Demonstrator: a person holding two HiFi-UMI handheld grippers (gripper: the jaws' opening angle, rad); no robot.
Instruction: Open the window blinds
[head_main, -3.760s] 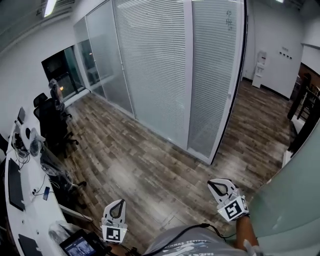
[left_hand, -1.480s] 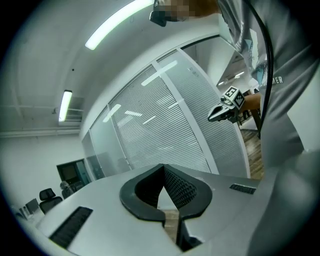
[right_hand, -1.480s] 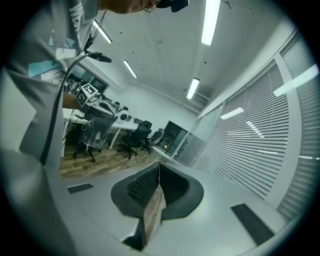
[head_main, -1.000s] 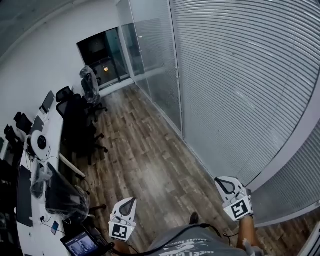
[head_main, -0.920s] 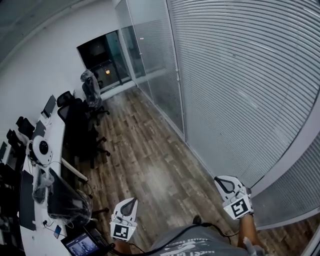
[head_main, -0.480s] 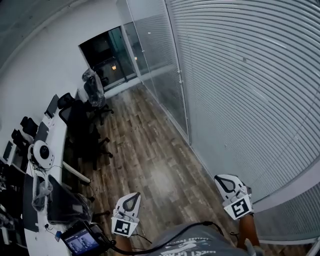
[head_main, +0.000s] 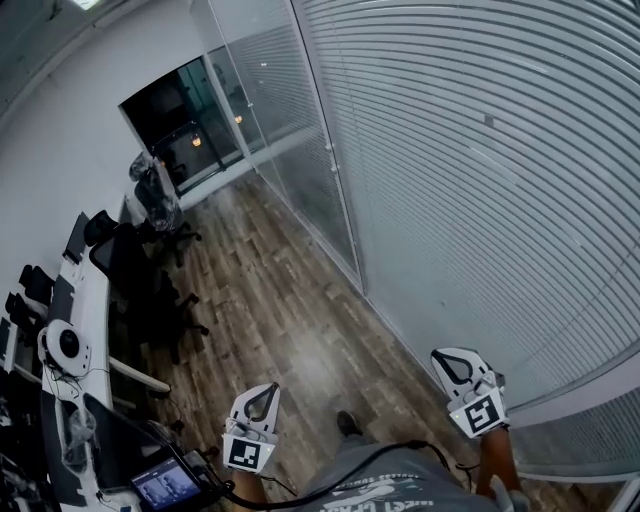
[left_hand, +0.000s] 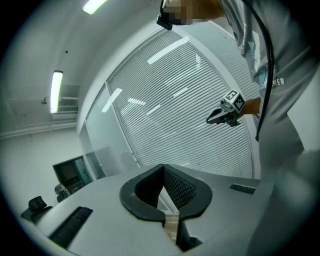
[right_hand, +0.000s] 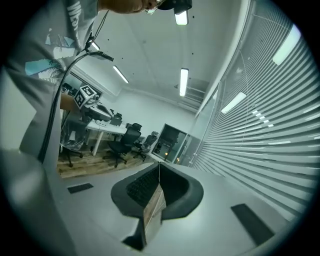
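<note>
Two pinched-together sets of jaws, nothing held: left gripper (head_main: 264, 392), right gripper (head_main: 452, 360).
Closed window blinds (head_main: 480, 150) off to the right, slats running level; right gripper way nearer, left one out over the wood floor (head_main: 290, 300).

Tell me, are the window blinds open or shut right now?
Shut. The window blinds hang lowered, slats turned flat into one pale sheet; nothing behind them shows through.
</note>
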